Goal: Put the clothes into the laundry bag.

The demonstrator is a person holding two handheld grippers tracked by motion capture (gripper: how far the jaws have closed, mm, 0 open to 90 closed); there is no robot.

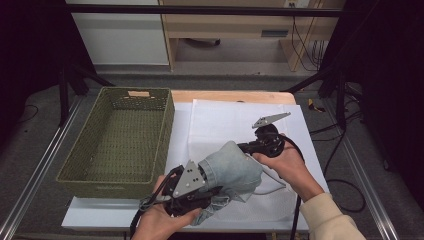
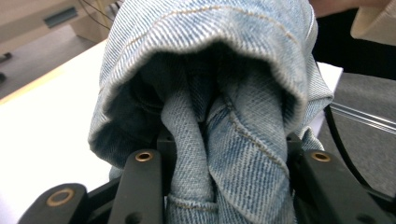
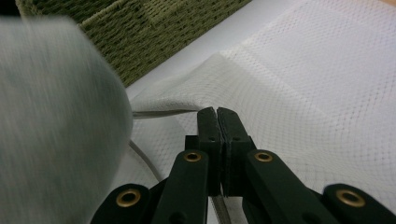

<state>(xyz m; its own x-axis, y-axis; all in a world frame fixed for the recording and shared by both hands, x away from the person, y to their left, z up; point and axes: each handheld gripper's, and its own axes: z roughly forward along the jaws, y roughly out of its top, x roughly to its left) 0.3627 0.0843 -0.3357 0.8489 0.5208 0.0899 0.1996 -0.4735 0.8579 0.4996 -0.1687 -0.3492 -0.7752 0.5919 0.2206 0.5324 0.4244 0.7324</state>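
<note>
The jeans (image 2: 219, 93), folded into a bundle, sit clamped between the left gripper's (image 1: 192, 192) jaws, bulging out beyond their tips above the worktop's (image 1: 100, 217) near edge. The left hand (image 1: 160, 220) grips from below, the tool pointing towards the right one. The right gripper (image 3: 217, 116) has its jaws pressed together on nothing, just beside the bundle, over a white mesh cloth (image 3: 303, 79); the right hand (image 1: 287, 162) cups it. A basket (image 1: 117, 135) stands beyond.

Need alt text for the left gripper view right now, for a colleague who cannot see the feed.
A bundle of light blue jeans is clamped in the left claw, its folded denim bulging up and over the two black jaws. Behind it to the left lies the white table cover; a cream sleeve shows at top right.
</note>
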